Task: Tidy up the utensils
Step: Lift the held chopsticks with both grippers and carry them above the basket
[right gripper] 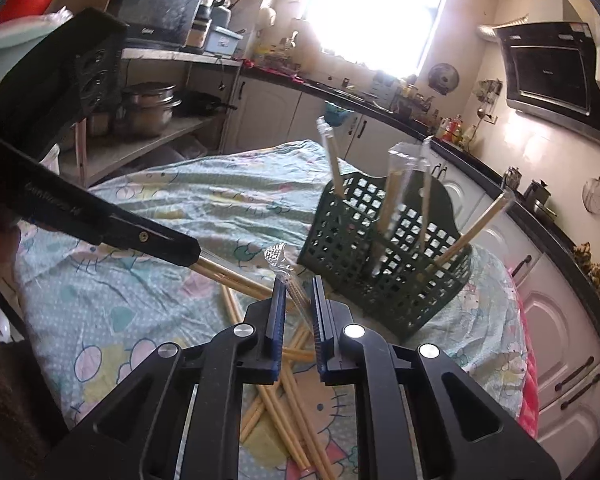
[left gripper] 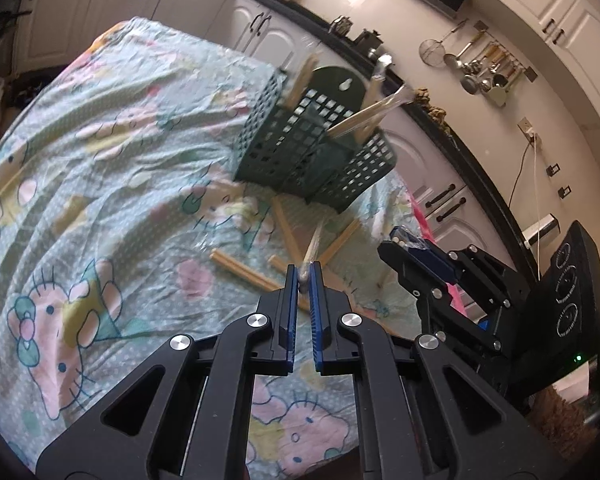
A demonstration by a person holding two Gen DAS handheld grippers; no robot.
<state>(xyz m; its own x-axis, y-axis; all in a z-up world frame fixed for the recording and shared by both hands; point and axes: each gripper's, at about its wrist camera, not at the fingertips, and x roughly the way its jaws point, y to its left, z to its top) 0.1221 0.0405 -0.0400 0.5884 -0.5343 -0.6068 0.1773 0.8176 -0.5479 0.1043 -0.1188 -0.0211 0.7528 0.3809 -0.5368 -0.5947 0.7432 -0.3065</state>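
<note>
A dark green slotted basket [left gripper: 316, 152] [right gripper: 384, 256] stands on the patterned cloth and holds several wrapped chopstick pairs [right gripper: 392, 196] upright. Several more wrapped chopstick pairs [left gripper: 288, 232] [right gripper: 284, 404] lie loose on the cloth in front of it. My left gripper [left gripper: 305, 276] is shut on the end of one wrapped pair [left gripper: 314, 246]; it also shows in the right wrist view [right gripper: 196, 254], where the pair [right gripper: 236, 278] sticks out from it. My right gripper [right gripper: 298, 292] is slightly open with a wrapped pair [right gripper: 292, 284] between its jaws; whether it grips is unclear. It shows at the right of the left wrist view [left gripper: 404, 246].
The table is covered by a light blue cartoon-print cloth [left gripper: 100, 160]. White kitchen cabinets [left gripper: 432, 168] and a dark counter run behind it. A metal shelf with pots [right gripper: 148, 108] stands at the left.
</note>
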